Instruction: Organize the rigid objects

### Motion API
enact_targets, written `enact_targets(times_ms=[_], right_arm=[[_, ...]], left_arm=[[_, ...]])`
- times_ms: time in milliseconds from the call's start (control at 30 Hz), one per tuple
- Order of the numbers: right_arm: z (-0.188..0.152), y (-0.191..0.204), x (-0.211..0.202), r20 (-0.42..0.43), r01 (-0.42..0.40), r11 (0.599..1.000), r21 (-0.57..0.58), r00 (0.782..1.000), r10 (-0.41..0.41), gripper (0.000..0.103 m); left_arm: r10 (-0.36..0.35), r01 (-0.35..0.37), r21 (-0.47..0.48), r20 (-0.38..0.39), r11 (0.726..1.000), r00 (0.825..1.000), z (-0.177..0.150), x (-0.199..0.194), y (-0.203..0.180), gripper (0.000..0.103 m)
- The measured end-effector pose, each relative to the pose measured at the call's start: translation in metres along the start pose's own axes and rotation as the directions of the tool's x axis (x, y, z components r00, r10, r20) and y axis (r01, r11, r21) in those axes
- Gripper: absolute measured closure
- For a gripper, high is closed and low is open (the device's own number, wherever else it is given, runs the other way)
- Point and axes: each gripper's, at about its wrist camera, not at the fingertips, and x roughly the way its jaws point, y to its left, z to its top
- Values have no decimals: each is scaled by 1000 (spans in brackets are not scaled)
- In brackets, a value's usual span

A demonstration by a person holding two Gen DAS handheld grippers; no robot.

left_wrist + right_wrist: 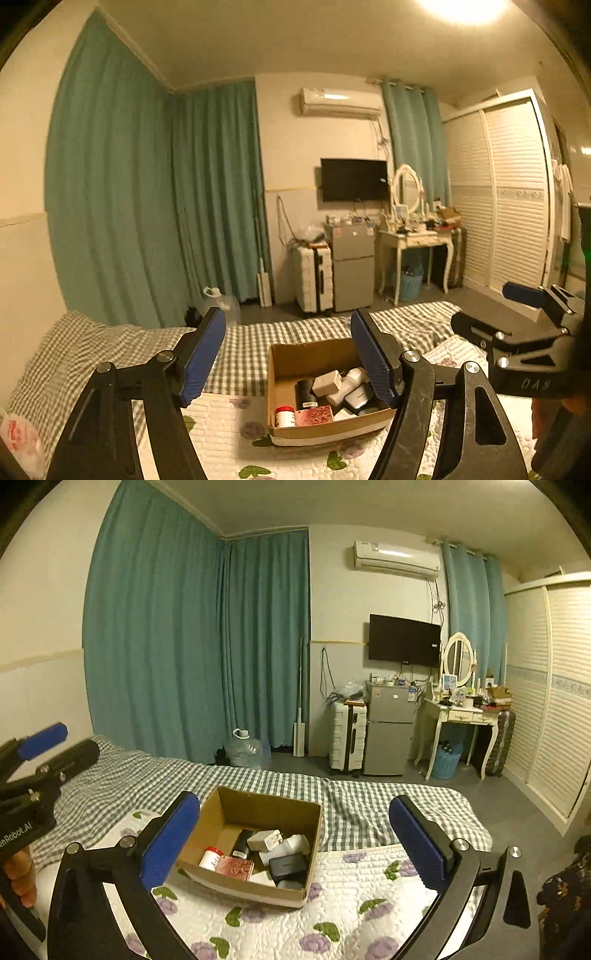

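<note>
An open cardboard box (282, 373) (229, 808) sits on the bed's white flowered quilt (343, 904). It holds several small rigid items: a white bottle with a red cap (209, 857), a pink glittery case (235, 867), a white charger (265, 840), a black case (288, 866). My left gripper (288, 354) is open and empty, raised above the near side of the box. My right gripper (295, 838) is open and empty, also above and before the box. Each gripper shows at the edge of the other's view.
A green checked sheet (155, 775) covers the far part of the bed. Beyond it stand a water jug (245, 749), a white suitcase (347, 734), a small fridge (389, 731), a dressing table (461, 716) and a louvred wardrobe (546, 701). A plastic bag (18, 439) lies at left.
</note>
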Motion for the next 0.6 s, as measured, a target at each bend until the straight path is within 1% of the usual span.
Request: enact_targets(times_ms=[67, 133, 200, 233, 267, 333, 400, 433, 500, 600], right_arm=[[-9, 3, -5, -2, 15, 1000, 1, 1000, -15, 0], [-23, 4, -6, -8, 10, 1000, 27, 1000, -9, 0], [-46, 4, -5, 19, -30, 997, 74, 999, 29, 0], [-58, 5, -4, 39, -33, 996, 79, 999, 30, 0], [-72, 8, 3, 35, -5, 998, 67, 999, 3, 0], [-84, 9, 14, 18, 26, 998, 59, 999, -27, 0], [-96, 8, 23, 6, 57, 996, 74, 998, -57, 0], [-100, 7, 27, 5, 59, 995, 82, 998, -60, 0], [-106, 7, 33, -1, 66, 995, 80, 998, -66, 0], [-112, 6, 42, -24, 78, 994, 76, 997, -77, 0]], left_arm=[[-7, 7, -13, -5, 1000, 1000, -6, -6, -1, 30], [-1, 0, -38, -6, 999, 1000, -17, -4, 2, 29], [17, -19, -70, -21, 997, 1000, -36, 2, 7, 29], [16, -19, -80, -32, 997, 999, -48, 6, 9, 29], [15, -19, -83, -42, 996, 999, -58, 8, 10, 29], [11, -15, -50, -76, 999, 997, -82, 20, 9, 29], [32, -32, 6, -114, 999, 993, -103, 32, 4, 29], [37, -35, 18, -117, 999, 992, -109, 36, 3, 29], [39, -37, 17, -130, 999, 991, -119, 39, 3, 29], [20, -21, -3, -162, 1000, 987, -124, 44, 3, 29]])
